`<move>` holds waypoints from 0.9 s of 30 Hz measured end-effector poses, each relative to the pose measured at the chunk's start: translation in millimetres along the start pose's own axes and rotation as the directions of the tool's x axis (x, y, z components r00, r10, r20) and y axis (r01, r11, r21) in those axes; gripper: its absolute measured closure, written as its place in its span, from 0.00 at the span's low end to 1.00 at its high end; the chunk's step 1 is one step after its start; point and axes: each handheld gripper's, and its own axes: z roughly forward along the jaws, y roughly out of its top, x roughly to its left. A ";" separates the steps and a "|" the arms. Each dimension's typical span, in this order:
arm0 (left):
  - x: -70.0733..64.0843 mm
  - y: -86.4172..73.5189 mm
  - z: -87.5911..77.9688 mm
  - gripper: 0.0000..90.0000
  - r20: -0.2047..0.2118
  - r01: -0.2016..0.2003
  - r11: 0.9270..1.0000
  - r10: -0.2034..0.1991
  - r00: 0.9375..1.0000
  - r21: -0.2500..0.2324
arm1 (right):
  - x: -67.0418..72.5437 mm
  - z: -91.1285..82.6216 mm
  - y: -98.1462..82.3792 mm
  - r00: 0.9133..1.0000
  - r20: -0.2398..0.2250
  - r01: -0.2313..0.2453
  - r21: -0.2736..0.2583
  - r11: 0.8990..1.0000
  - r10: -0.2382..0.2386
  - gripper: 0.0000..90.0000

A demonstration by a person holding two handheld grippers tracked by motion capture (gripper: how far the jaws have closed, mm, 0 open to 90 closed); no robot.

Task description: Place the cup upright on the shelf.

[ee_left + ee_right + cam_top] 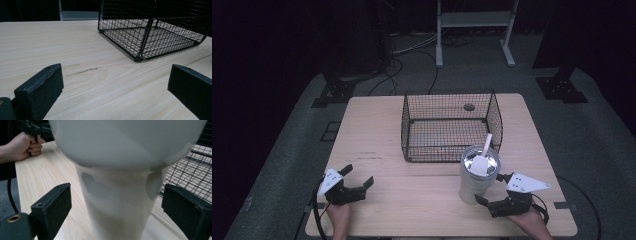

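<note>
Wire basket: black mesh, open top, standing at the far middle of the table. Nothing lies in it; the wood shows through its floor. A small dark disc sits behind its back wall, seen through the mesh.

Tumbler: pale, tall, upright, with a shiny metal inside, just off the basket's corner at 5 o'clock, near the table's near right. In it stands a white straw, leaning toward 1 o'clock, beside a white flat piece whose nature is hard to make out.

Right gripper: held low at 4 o'clock from the tumbler, jaws spread wide to either side of the tumbler's narrow base, not touching it. In the right gripper view the tumbler is blurred and its top is cut off.

Left gripper: at the near left edge, well apart from the tumbler, jaws released with bare wood between them, pointing toward 2 o'clock. The left hand is fisted on its handle.

Both forearms are cut off at the bottom edge.
</note>
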 end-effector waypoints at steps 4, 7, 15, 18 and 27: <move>0.0 0.0 0.1 0.00 0.000 0.001 1.000 -0.001 1.000 0.000 | 0.7 5.4 -0.2 1.000 0.011 0.002 -0.004 1.000 -0.002 0.09; 0.0 0.0 0.0 0.00 0.000 0.000 1.000 0.000 1.000 0.000 | -0.2 7.9 -0.8 1.000 0.009 0.002 -0.019 1.000 -0.002 0.09; 0.2 0.0 -0.2 0.00 0.003 -0.002 1.000 0.002 1.000 -0.001 | 0.2 16.5 -1.0 1.000 0.022 0.011 -0.051 0.999 -0.009 0.08; 0.2 0.0 -0.3 0.00 0.004 -0.003 1.000 0.003 1.000 -0.002 | 0.6 19.8 -1.2 1.000 0.028 0.013 -0.064 0.998 -0.011 0.08; 0.4 0.0 -0.5 0.00 0.004 -0.001 1.000 0.001 1.000 -0.003 | 2.5 27.5 0.1 0.999 0.038 0.010 -0.086 0.996 -0.006 0.08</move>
